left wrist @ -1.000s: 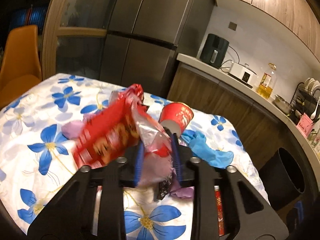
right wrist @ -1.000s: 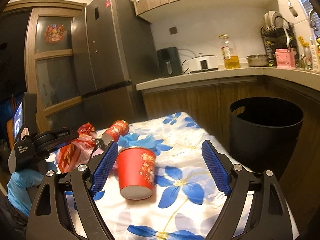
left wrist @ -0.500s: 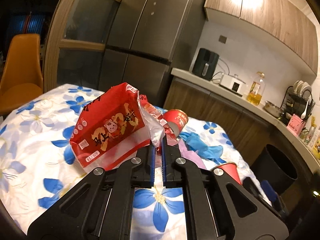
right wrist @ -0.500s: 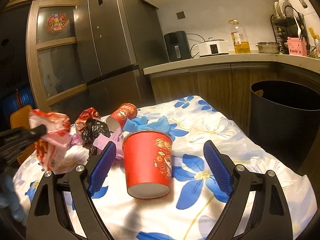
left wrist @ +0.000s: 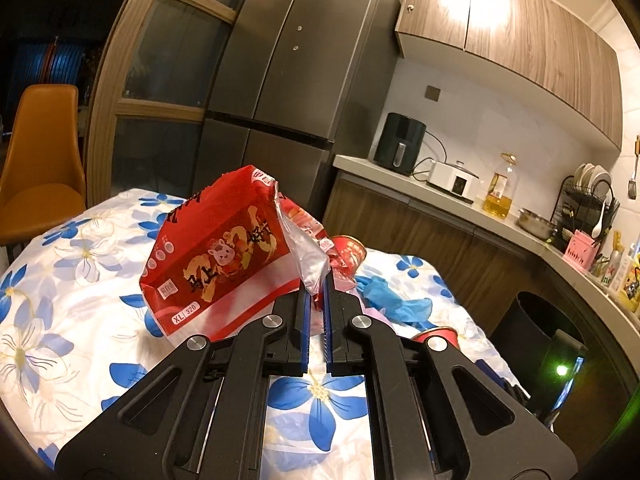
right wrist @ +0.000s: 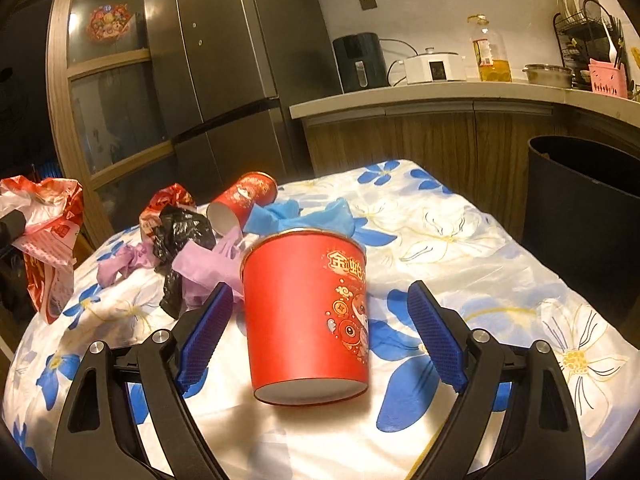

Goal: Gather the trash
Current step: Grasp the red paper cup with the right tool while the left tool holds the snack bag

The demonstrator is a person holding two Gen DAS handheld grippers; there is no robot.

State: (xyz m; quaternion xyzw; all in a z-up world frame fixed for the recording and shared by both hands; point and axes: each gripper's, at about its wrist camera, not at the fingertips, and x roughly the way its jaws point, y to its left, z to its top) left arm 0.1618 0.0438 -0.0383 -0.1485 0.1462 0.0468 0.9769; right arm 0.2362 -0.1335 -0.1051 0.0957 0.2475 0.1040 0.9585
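Warm, dim indoor light falls from above, glaring in a bright patch on the wooden upper cabinet (left wrist: 472,12). The room left of the fridge (left wrist: 280,80) sinks into darkness. Both fisheye views bow straight lines and vignette black at the corners. Focus stays sharp, with soft shadows.

The left tongs (left wrist: 315,294) were nearly closed, pinching a bag (left wrist: 224,252) at frame centre. The right tongs (right wrist: 320,312) gaped wide, low in frame.

home kitchen, fridge (left wrist: 288,80), counter (right wrist: 440,94) (dish rack (left wrist: 588,204))
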